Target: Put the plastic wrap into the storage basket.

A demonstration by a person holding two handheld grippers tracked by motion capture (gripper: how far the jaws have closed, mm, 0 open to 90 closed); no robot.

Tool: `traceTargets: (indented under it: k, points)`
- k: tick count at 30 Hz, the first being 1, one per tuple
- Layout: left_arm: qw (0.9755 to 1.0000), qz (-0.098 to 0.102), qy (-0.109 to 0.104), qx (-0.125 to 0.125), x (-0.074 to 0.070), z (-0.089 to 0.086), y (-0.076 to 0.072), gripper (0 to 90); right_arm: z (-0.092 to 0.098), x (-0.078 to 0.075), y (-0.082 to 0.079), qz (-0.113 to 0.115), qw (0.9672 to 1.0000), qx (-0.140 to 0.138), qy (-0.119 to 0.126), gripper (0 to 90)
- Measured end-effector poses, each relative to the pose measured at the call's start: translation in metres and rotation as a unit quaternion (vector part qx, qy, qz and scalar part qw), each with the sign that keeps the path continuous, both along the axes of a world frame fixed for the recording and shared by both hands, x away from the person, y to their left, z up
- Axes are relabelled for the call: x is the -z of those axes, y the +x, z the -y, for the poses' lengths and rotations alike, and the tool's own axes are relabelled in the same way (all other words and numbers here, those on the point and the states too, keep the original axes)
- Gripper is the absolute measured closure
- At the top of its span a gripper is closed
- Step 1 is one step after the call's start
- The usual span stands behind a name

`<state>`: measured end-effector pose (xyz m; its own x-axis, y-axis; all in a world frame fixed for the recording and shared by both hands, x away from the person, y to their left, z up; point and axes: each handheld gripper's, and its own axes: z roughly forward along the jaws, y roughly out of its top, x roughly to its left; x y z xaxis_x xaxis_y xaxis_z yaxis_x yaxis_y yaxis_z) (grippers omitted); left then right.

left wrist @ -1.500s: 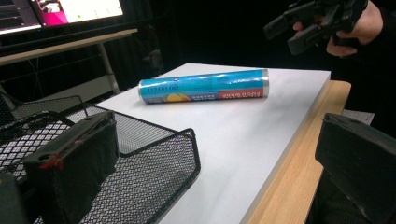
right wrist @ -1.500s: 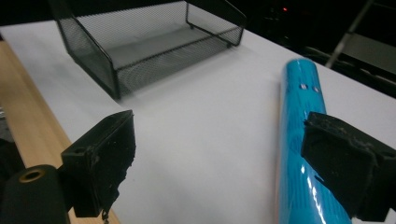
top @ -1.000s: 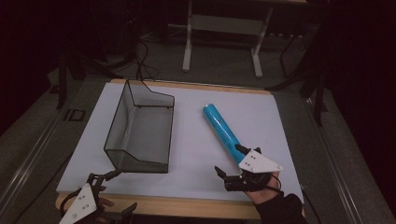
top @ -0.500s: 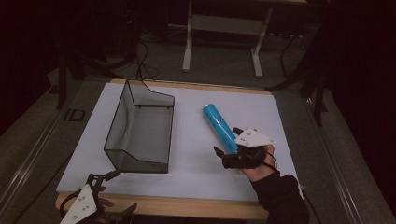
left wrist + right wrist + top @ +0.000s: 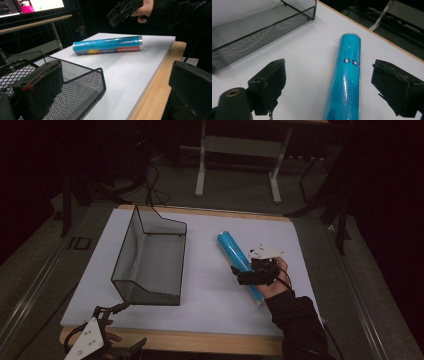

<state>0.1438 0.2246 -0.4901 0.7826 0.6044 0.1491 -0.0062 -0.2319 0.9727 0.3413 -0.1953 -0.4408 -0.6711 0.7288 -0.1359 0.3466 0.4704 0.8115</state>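
A blue cylindrical tube (image 5: 239,264) lies on the white tabletop (image 5: 210,285), right of centre, pointing away and slightly left. My right gripper (image 5: 246,273) hovers over its near half. In the right gripper view the tube (image 5: 345,80) runs between the two jaws, and the gripper (image 5: 334,86) is open with a gap on each side of the tube. My left gripper (image 5: 122,327) is at the table's front left corner, open, with nothing between its jaws (image 5: 115,87). From there the tube (image 5: 107,45) and the right gripper (image 5: 122,11) above it are seen side-on.
A black wire-mesh tray (image 5: 150,257) stands left of centre, its near corner (image 5: 82,82) close to my left gripper. The wooden table edge (image 5: 200,340) runs along the front. A white desk frame (image 5: 237,147) and cables are on the floor behind.
My right gripper has moved away from the front edge, forward and left along the tube, and now straddles it. The left gripper has stayed in place.
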Motion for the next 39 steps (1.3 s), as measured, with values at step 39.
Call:
traceTargets:
  k: [39]
  points:
    - [1.0000, -0.003, 0.006, 0.001, 0.001, 0.000, 0.000, 0.2, -0.010, 0.058, 0.094, -0.203, 0.9713, 0.060, -0.108, 22.6]
